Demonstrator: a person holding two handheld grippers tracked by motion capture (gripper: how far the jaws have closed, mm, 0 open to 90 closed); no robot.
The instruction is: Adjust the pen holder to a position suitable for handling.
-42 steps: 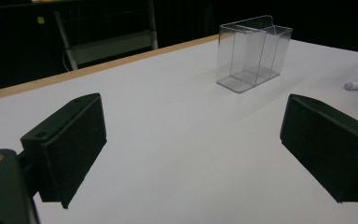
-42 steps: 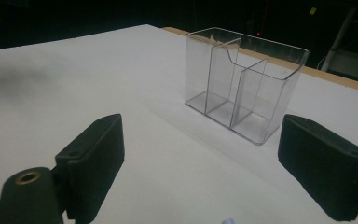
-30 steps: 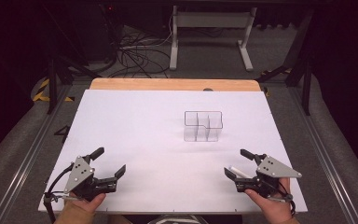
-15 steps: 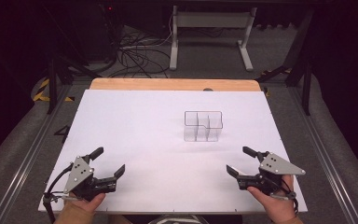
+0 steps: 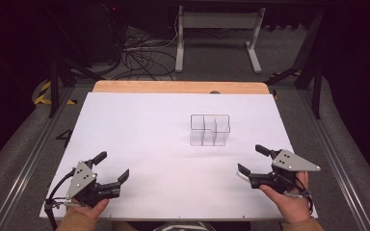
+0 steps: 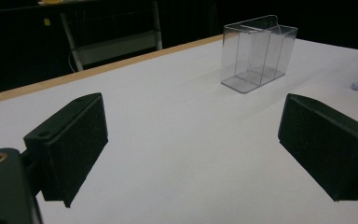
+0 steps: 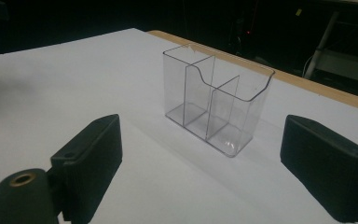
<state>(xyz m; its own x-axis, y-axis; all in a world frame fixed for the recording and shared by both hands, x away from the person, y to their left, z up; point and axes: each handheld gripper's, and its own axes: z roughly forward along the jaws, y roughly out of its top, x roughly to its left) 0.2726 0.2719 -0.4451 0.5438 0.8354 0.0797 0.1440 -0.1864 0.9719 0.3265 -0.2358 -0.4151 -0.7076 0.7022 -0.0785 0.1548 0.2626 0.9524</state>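
High view: right gripper [image 5: 255, 160] shifted slightly right vs before, left gripper [image 5: 110, 167] unchanged.

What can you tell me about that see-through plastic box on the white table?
The clear plastic box stands upright on the white table, right of the middle. Thin walls split it into compartments, all empty, and one wall has a scooped top edge. Nothing touches it but the table; both grippers are apart from it.

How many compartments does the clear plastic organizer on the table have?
3. In the clear organizer, one long compartment runs along the higher back wall, and two smaller ones sit side by side in front of it. The walls are transparent, so none seems hidden. All look empty.
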